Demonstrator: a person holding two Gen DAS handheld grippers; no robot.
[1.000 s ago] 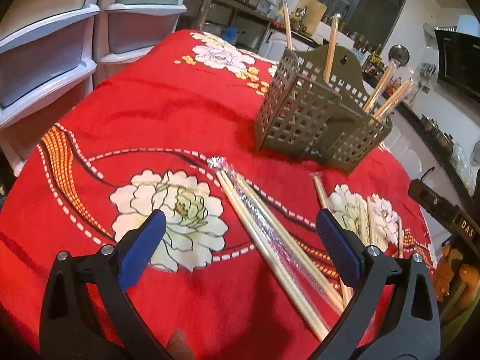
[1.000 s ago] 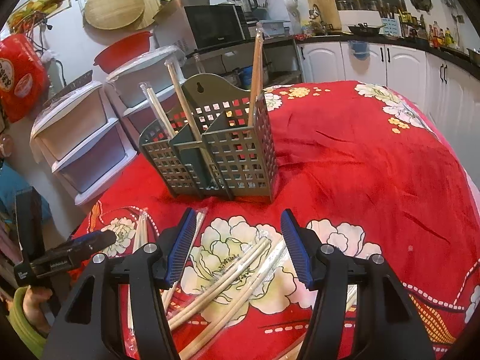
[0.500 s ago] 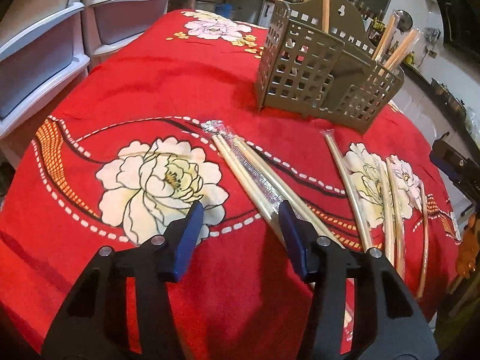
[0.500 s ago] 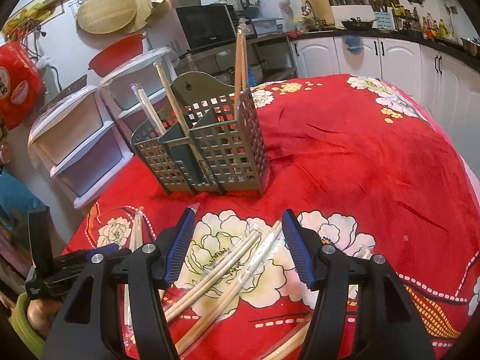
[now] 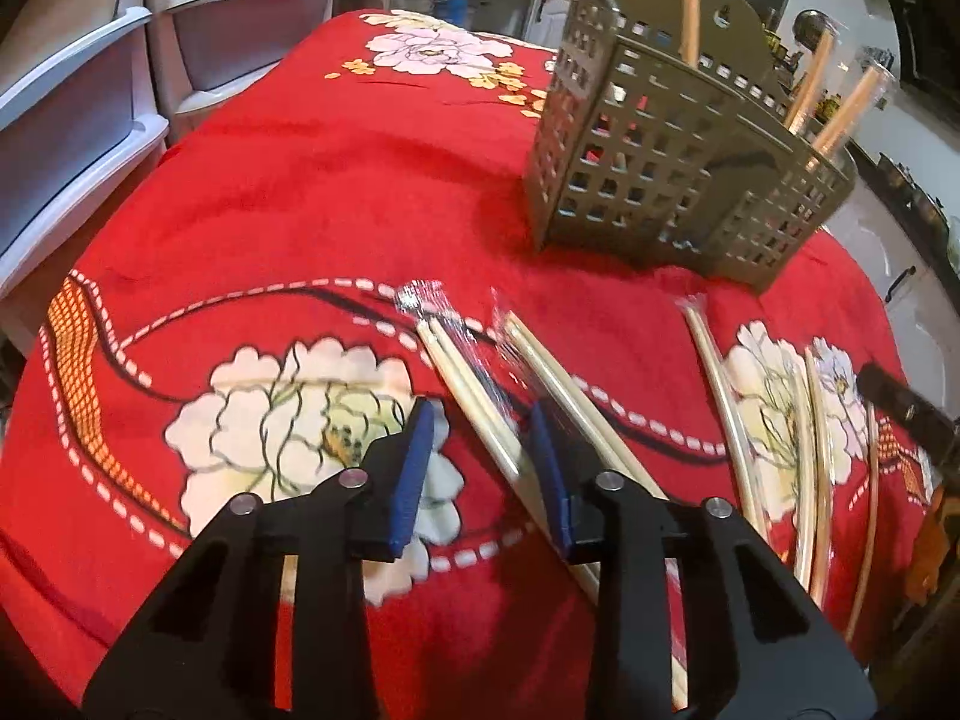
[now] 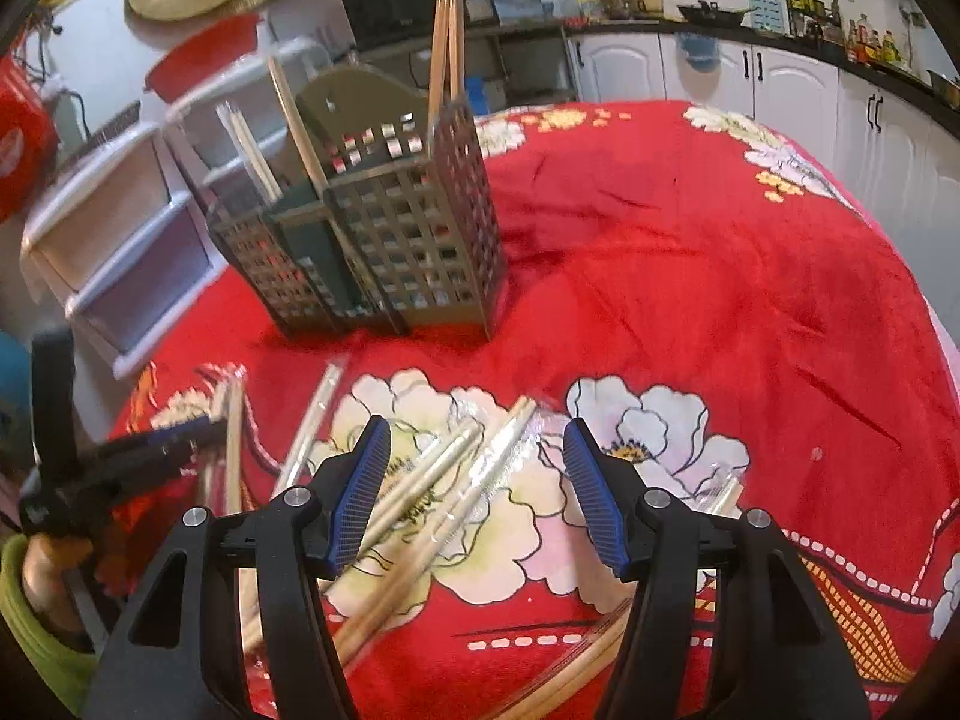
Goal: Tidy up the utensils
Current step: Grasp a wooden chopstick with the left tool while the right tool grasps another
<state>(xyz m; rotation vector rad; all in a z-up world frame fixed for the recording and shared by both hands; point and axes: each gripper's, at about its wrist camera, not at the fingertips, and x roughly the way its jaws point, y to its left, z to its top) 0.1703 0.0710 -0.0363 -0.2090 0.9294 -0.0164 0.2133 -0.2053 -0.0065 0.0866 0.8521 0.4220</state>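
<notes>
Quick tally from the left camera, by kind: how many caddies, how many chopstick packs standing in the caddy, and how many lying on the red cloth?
Caddy: 1
Chopstick packs standing in it: 4
Chopstick packs lying on the cloth: 6, as far as the blurred right edge shows
Total: 11

Left tool [image 5: 480, 468] half-closed, right tool [image 6: 477, 495] agape
</notes>
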